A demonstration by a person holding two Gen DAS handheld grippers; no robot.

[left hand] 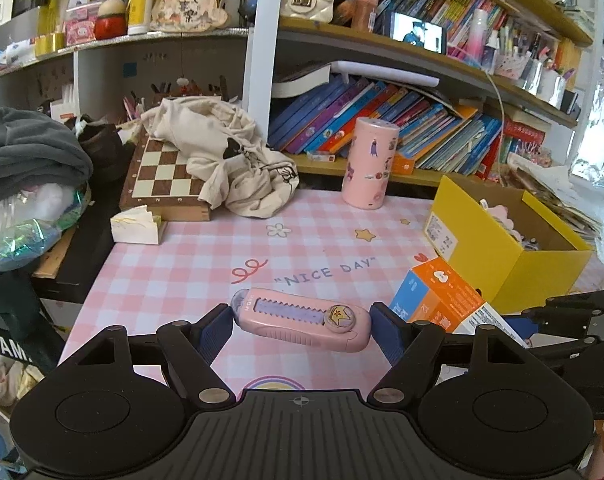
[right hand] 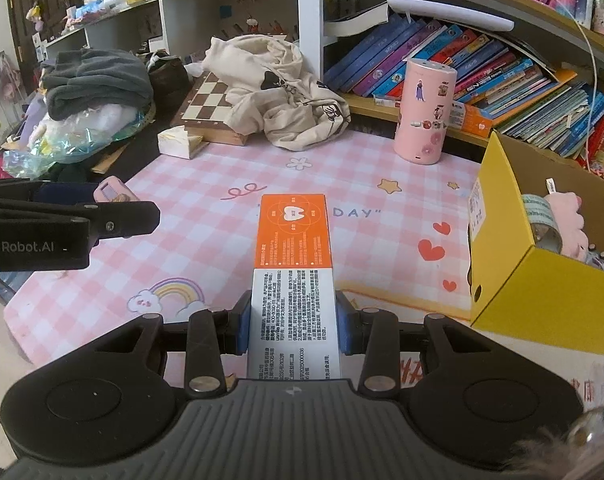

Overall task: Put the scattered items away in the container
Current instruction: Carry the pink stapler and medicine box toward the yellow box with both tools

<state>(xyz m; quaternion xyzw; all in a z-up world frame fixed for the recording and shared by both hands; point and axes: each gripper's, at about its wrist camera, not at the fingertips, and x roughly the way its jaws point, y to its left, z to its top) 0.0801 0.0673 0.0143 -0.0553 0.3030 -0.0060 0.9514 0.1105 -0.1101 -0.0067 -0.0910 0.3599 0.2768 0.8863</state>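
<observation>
The table [right hand: 206,216] wears a pink checked mat printed with stars, hearts and a rainbow. Along its far edge lie a chessboard [right hand: 206,100] under a cream garment [right hand: 278,92], a white tissue box [right hand: 180,142] and an upright pink cylinder [right hand: 423,112]. A yellow box [right hand: 541,300] sits at the right edge.

mat [left hand: 206,272]: "NICE DAY" | left gripper [right hand: 82,216]: "enRobot.AI" | black strap [left hand: 6,344]: "YAM"

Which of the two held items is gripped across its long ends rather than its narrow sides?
The pink utility knife in the left gripper: the pads press its two ends. The right gripper clamps the orange-and-white box across its narrow width.
</observation>
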